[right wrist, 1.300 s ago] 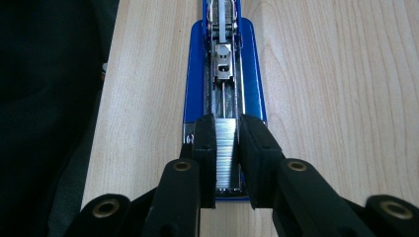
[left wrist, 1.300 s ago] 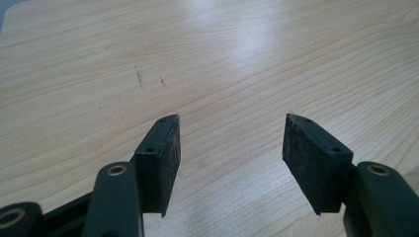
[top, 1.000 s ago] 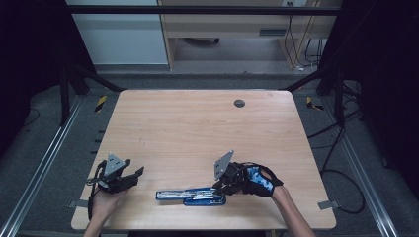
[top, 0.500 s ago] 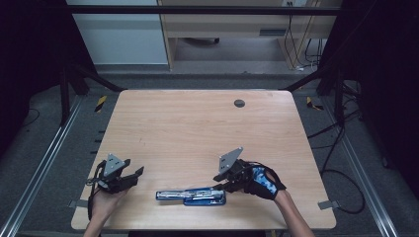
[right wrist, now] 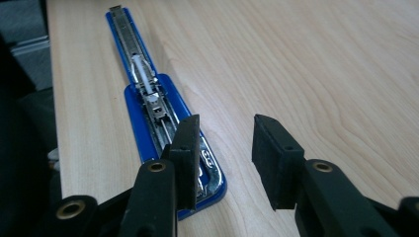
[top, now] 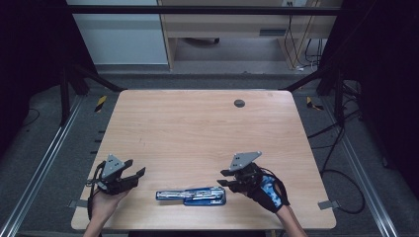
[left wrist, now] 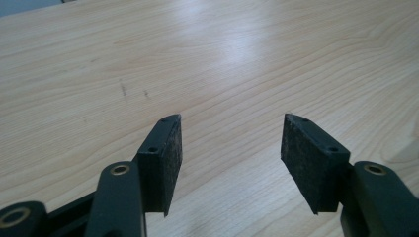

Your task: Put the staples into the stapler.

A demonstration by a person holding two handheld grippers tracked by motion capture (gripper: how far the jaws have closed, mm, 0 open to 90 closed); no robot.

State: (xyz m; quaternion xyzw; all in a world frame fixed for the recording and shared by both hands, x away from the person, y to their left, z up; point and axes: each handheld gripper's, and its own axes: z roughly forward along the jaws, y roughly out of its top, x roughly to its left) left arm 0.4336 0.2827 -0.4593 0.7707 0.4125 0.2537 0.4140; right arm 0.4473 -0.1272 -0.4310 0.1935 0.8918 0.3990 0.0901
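Blue and silver are the colours of the long opened metal stapler (top: 191, 195), which is seen from the high view lying flat near the front edge of the light wooden desk (top: 197, 133), roughly midway between the two hands. The right hand-held gripper (top: 223, 178), held in a hand wearing a blue-patterned glove, is seen just beside the stapler's right end, apart from it, with its jaws parted and nothing between them. Detail lost from above is supplied by the right gripper view: the stapler (right wrist: 153, 103) is shown with its silver magazine channel exposed along a blue base, running away from the camera close to the desk's edge, and the near end of it is partly covered by one black jaw of the right hand-held gripper (right wrist: 225, 136), whose padded faces stand moderately apart over bare wood. The left hand-held gripper (top: 136, 174) is seen well to the left of the stapler; in the left gripper view (left wrist: 230, 143) its jaws are spread wide, nothing is held, and plain wood grain with a few faint scuff marks (left wrist: 133, 91) is shown.
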